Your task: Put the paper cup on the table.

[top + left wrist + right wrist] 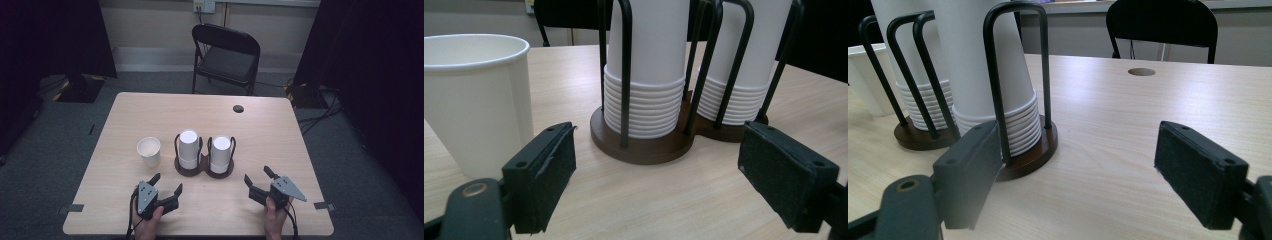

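A dark brown double cup holder (204, 169) with black wire hoops stands mid-table, holding two stacks of upside-down white paper cups, the left stack (188, 149) and the right stack (220, 154). A single upright paper cup (149, 151) stands left of the holder. My left gripper (166, 183) rests near the front edge, open and empty, facing the single cup (476, 100) and the holder (644, 145). My right gripper (258, 176) is open and empty at the front right, with the right stack (993, 80) just ahead of its left jaw.
The light wood table (260, 135) has a round cable hole (238, 108) at its back right. A black folding chair (226, 57) stands behind the far edge. Tape marks (325, 205) sit at the front corners. Bare tabletop lies right of the holder.
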Demonstrator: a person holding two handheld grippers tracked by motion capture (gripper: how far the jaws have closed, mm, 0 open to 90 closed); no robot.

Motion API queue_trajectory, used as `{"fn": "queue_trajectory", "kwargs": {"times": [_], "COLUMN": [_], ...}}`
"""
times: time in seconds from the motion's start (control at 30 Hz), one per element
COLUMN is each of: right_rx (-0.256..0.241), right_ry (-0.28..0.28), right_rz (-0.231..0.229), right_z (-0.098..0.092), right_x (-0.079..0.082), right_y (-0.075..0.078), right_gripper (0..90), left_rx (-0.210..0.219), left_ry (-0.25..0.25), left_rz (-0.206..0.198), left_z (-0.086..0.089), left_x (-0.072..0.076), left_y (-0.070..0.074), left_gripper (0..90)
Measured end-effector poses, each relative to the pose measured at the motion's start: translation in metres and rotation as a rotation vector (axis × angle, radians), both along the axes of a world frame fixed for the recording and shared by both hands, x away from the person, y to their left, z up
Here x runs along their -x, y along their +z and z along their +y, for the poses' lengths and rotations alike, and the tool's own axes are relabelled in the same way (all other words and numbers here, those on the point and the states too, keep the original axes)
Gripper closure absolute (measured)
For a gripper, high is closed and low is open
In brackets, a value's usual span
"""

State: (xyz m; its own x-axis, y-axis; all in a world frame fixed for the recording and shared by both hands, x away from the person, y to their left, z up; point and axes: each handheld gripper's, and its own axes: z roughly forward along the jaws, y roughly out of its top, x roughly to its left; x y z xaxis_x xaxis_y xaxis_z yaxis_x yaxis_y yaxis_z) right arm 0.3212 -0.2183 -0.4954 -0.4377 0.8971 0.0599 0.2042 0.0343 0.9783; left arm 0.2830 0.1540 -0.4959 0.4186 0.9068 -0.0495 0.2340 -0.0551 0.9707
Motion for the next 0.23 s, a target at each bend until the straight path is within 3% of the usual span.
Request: {"fn": "queue_trajectory", "kwargs": {"times": [0.07,0.23], "right_rx": [0.0,-0.002], "right_ry": [0.002,-0.011], "right_rz": [0.007,0.016], "right_z": [0.0001,0.0002], "right_x": [-0.0002,-0.0012], "right_y": [0.0002,0.0002], "right_gripper": [18.0,18.1], "left_rx": [-0.005,0.031], "left_ry": [0.005,0.034], "left_rz": [-0.027,-0.039], "left_z": [-0.0012,0.0023], "left_x": [0.0026,0.0026], "left_y": [-0.0005,-0.0012], "left_gripper": [15.5,15.5]}}
